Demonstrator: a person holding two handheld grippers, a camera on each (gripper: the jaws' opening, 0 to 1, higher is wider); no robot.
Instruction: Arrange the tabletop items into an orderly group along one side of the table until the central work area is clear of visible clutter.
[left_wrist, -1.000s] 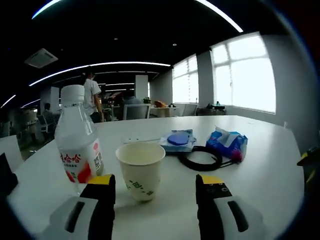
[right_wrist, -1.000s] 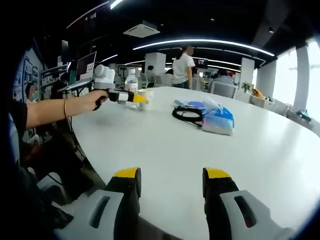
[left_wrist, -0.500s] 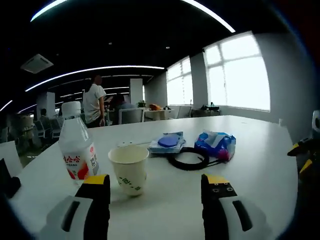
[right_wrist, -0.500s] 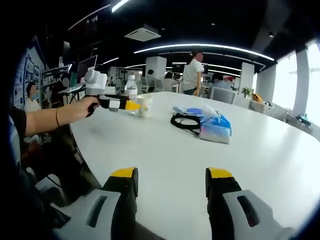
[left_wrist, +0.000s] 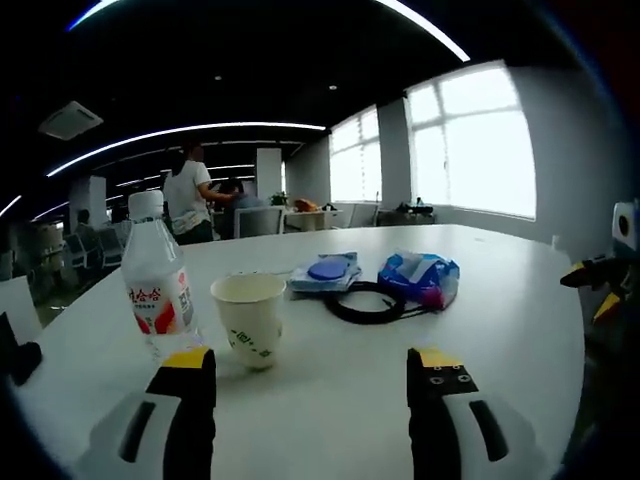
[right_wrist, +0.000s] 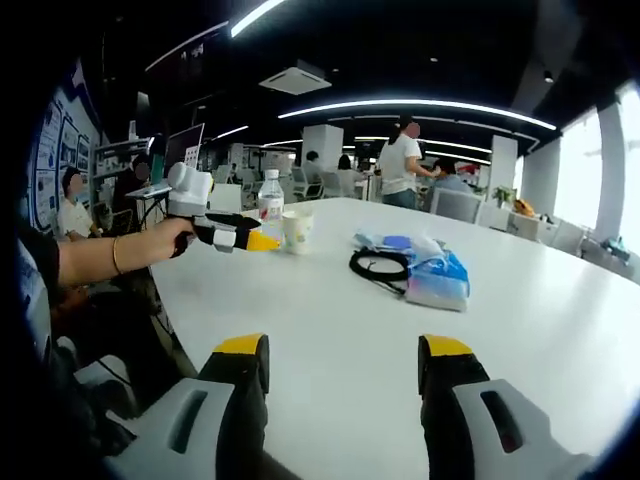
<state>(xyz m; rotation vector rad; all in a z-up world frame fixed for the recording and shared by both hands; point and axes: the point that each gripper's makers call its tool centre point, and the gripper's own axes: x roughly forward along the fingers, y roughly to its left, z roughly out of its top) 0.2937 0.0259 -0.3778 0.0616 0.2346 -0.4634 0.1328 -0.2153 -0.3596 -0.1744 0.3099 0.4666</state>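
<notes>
Both grippers' jaws stand spread and empty. The left gripper (left_wrist: 310, 375) faces the paper cup (left_wrist: 248, 319) just beside the bottle (left_wrist: 158, 285); a careless closing could tip the cup, probably empty, across the tabletop (left_wrist: 500, 320).

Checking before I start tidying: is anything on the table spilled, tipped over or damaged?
Nothing stands out. The bottle and paper cup stand upright side by side, no liquid on the table. The black cable lies coiled between the blue packet and the blue-lidded item.
</notes>
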